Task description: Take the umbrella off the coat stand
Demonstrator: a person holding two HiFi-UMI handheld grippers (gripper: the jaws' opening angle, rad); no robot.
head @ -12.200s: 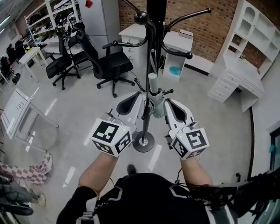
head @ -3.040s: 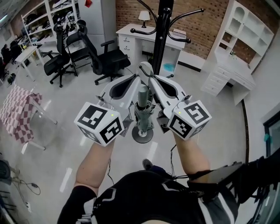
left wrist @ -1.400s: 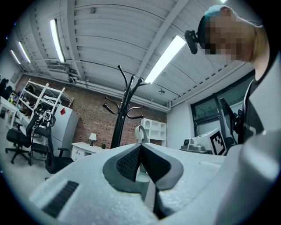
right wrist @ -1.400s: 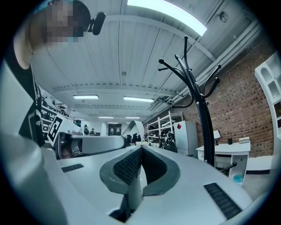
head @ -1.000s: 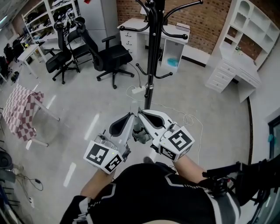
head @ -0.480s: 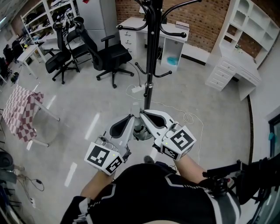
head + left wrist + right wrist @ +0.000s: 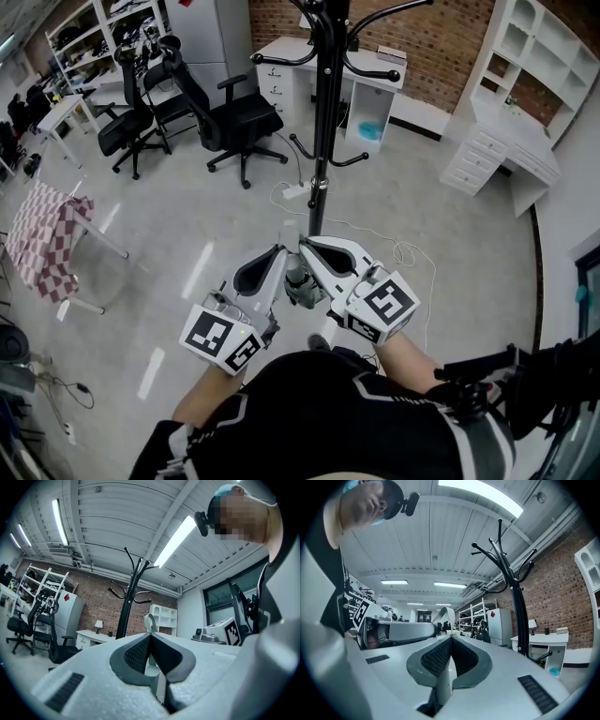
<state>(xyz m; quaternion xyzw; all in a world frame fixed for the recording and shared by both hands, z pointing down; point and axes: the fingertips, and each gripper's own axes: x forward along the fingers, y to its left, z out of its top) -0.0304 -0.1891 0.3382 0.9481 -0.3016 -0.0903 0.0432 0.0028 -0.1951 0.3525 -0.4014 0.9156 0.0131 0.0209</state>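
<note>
The folded grey umbrella [image 7: 300,286] hangs off the stand, between my two grippers and close in front of the person. My left gripper [image 7: 286,247] and my right gripper [image 7: 303,242] meet tip to tip above it. Both are shut on its top, where a pale strap loop [image 7: 150,622] sticks out past the tips. That strap [image 7: 444,614] also shows in the right gripper view, with the umbrella's pale body low between the jaws. The black coat stand [image 7: 319,122] stands apart, further ahead, with bare hooks.
Black office chairs [image 7: 234,131] stand to the left of the stand. Behind it is a white desk [image 7: 309,66], and a white shelf unit [image 7: 525,112] is at the right. A chequered cloth [image 7: 47,244] hangs on a rack at the far left. A white cable [image 7: 403,253] lies on the floor.
Since the oldest frames the umbrella has come off the stand and been carried back towards the person. Over the last second nothing has visibly moved.
</note>
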